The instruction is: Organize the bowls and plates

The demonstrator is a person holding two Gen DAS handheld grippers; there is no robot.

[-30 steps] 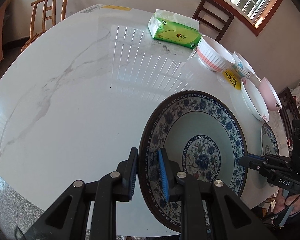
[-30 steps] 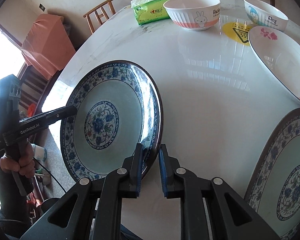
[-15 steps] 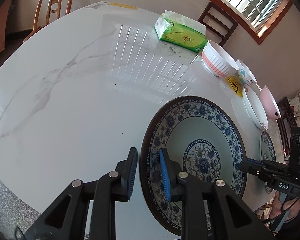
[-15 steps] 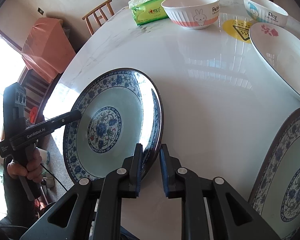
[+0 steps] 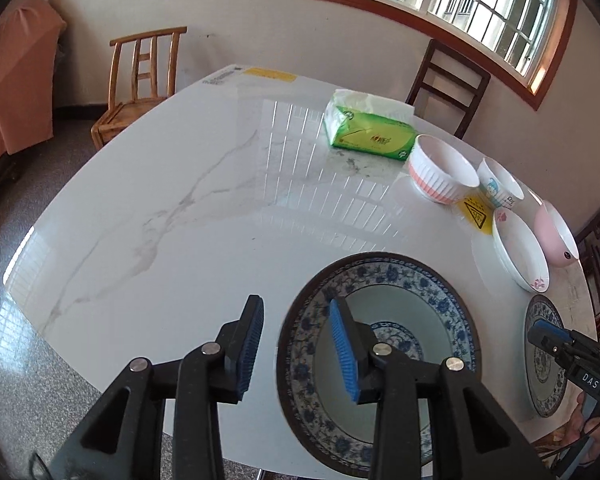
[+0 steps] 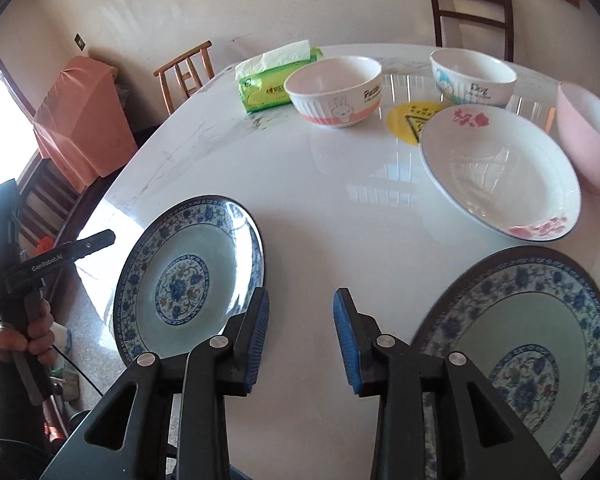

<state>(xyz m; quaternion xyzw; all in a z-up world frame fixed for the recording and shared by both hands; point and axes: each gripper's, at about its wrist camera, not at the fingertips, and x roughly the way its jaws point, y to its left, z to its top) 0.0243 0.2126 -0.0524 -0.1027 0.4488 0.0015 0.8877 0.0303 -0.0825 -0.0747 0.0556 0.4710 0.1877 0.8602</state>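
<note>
Blue-and-white plates lie flat on the marble table (image 6: pixel 320 184): one (image 6: pixel 188 276) at lower left of the right wrist view, one (image 6: pixel 520 344) at lower right. Both look stiff, glazed, slippery and breakable; the raised rim is the likely hold. Left gripper (image 5: pixel 296 340) and right gripper (image 6: pixel 300 336) have just been opening, nothing between the pads.

Both the left gripper (image 5: pixel 296 344) and right gripper (image 6: pixel 302 340) now stand open, off the blue plate (image 5: pixel 384 320), which lies flat at lower right.
</note>
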